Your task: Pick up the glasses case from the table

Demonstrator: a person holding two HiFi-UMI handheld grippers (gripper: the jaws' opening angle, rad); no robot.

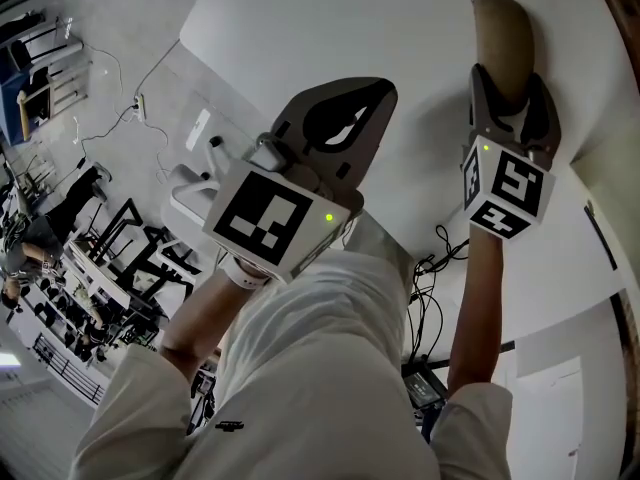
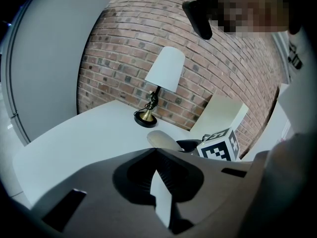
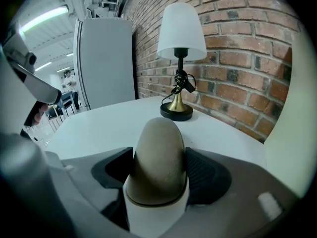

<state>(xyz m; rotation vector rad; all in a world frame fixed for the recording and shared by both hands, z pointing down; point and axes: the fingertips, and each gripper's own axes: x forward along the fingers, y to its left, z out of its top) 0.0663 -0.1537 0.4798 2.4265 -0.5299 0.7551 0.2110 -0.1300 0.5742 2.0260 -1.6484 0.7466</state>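
The right gripper [image 3: 158,180] had its jaws closed on the case [image 3: 157,148], one ribbed pad against each long side. The tan, rounded end of the case stuck out well ahead of the jaw tips, and its pale end sat back between them. From the head view, the case [image 1: 505,38] pointed away from the right gripper [image 1: 510,86] over the white tabletop [image 1: 300,28]. I could not tell whether it was touching the tabletop or just clear of it. The left gripper [image 1: 380,93] was off to the left of the right one and a little nearer the person. Its own view showed the left gripper [image 2: 151,151] with its jaw tips meeting. Nothing was between them, and only a sliver of pale tabletop [image 2: 84,138] showed through the gap behind the tips. From that gripper, the case [image 2: 163,139] lay ahead and slightly right, with the right gripper's marker cube [image 2: 220,147] just behind it. A lamp [image 3: 181,58] with a white shade and brass base stood on the tabletop [image 3: 99,123] straight ahead of the right gripper, beyond the case and close to a brick wall [image 3: 242,53]. From the left gripper, the lamp [image 2: 161,83] was likewise ahead, past the case.
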